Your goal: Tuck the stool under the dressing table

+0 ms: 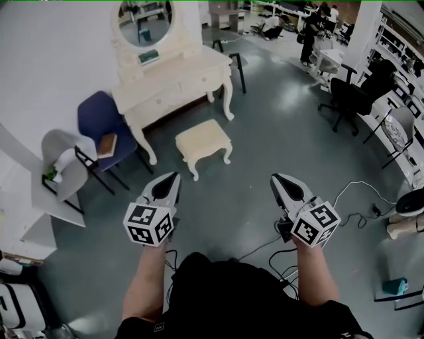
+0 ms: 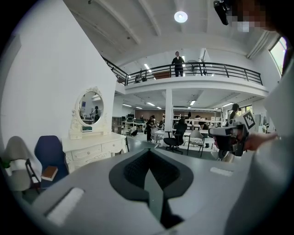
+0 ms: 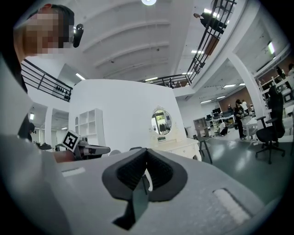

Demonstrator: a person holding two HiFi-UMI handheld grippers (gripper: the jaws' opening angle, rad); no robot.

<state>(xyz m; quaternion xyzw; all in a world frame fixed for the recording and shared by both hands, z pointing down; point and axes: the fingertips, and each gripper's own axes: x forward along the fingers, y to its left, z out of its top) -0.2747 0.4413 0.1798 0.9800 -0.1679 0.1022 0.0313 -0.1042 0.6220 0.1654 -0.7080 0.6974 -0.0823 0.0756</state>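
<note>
Both grippers are out in front of the person & empty: left gripper (image 1: 174,177) has its jaws shut tight w/ nothing between, right gripper (image 1: 274,177) is the same. The stool (image 1: 203,141) stands on the grey floor (image 1: 278,112), just in front of the dressing table (image 1: 173,83), not under it, & apart from both grippers. The table, w/ a round mirror (image 1: 146,20), stands vs. the white wall. A blue chair (image 1: 99,119) w/ a book (image 1: 107,144) on its seat is at the table's left in the head view.

Big room with shiny grey floor (image 1: 278,116), white wall (image 1: 46,59), blue chair (image 1: 99,118), black office chair (image 1: 351,98), round lamp (image 2: 180,17) overhead, railing (image 2: 206,69) upstairs.
</note>
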